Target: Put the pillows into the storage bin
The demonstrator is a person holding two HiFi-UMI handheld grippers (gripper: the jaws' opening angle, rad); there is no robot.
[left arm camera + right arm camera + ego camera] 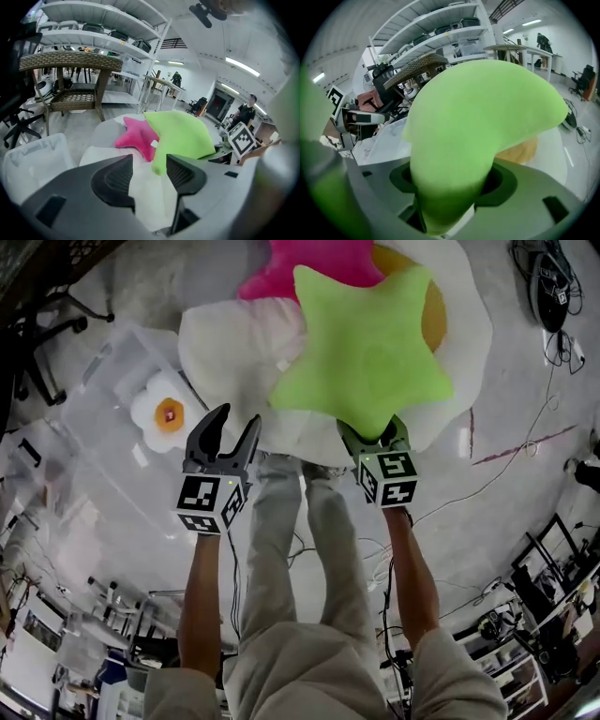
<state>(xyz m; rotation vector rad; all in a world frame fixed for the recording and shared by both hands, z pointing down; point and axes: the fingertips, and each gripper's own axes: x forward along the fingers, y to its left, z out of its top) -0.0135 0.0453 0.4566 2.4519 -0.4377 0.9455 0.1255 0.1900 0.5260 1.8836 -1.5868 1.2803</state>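
The right gripper (pixel 372 435) is clamping its jaws on one point of the lime-green plush star pillow (pixel 366 343), holding it above the heap. Next, I'd judge, it needs carrying left over the one clear plastic storage bin (pixel 94 432). The left gripper (pixel 237 418) is gaping, empty. I'm counting four pillows: this one, a pink star pillow (pixel 281 273), a big fried-egg pillow (pixel 225 343) and a small fried-egg pillow (pixel 167 413) lying in the bin.

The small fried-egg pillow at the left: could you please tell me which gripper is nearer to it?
Left. The left gripper hangs open just right of the small fried-egg pillow; the right gripper is farther right, clamped on the green star pillow.
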